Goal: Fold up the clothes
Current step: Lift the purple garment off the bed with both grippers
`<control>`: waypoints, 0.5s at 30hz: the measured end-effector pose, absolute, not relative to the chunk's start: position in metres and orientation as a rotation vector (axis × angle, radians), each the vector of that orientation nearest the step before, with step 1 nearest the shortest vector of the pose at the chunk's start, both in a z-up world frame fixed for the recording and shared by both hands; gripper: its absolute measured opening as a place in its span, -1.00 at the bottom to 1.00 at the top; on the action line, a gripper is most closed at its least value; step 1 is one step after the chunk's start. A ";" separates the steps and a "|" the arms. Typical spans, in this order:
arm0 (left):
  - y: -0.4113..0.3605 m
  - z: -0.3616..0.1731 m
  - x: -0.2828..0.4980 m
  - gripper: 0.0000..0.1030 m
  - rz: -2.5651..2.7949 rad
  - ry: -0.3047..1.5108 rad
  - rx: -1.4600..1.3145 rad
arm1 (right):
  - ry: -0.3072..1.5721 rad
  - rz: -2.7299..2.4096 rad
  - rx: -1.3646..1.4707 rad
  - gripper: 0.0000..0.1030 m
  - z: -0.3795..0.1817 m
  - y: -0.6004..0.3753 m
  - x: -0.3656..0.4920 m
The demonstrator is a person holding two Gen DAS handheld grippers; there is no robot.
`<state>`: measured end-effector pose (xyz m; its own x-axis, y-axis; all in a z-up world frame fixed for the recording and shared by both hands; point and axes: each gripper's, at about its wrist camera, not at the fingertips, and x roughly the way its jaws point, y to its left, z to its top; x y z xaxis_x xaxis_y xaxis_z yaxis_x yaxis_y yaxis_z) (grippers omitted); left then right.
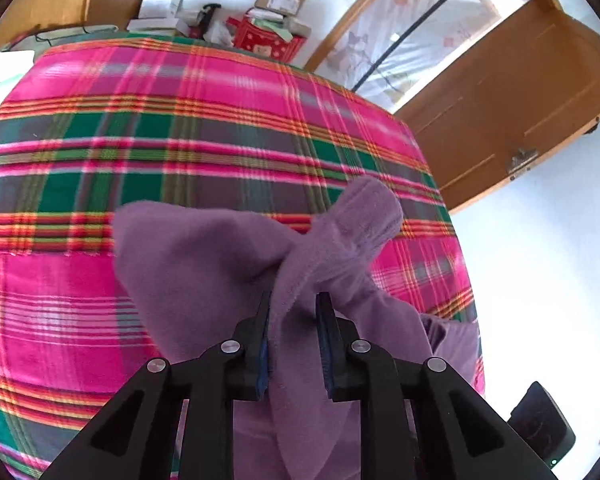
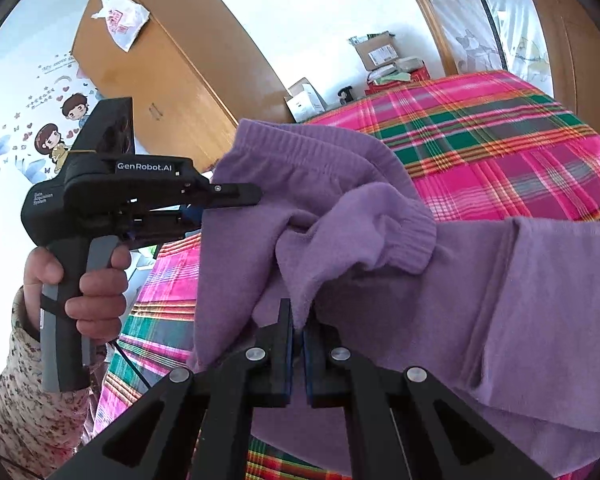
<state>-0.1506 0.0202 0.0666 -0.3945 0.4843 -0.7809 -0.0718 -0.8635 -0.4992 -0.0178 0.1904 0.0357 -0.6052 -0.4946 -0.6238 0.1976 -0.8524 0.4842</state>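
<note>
A purple fleece garment (image 1: 204, 248) with a ribbed waistband (image 2: 300, 148) and a ribbed cuff (image 2: 412, 240) hangs bunched above a bed covered by a pink and green plaid blanket (image 1: 180, 140). My left gripper (image 1: 294, 300) has a thick fold of it between its pads and holds it up. In the right wrist view the left gripper (image 2: 252, 196) reaches into the cloth from the left, held by a hand (image 2: 96, 288) in a floral sleeve. My right gripper (image 2: 298, 312) is shut on a thin pinched fold of the same garment. More purple cloth (image 2: 540, 320) drapes to the right.
Cardboard boxes (image 1: 280, 0) and a red box (image 1: 264, 40) are stacked beyond the bed's far edge. A wooden door (image 1: 520, 112) stands to the right, a wooden wardrobe (image 2: 172, 72) to the left. The plaid blanket (image 2: 500, 140) lies flat beyond the garment.
</note>
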 end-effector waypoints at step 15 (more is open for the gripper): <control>-0.017 0.087 -0.127 -0.93 2.455 -0.638 -1.336 | -0.486 -2.527 1.028 -0.96 0.057 0.204 -0.013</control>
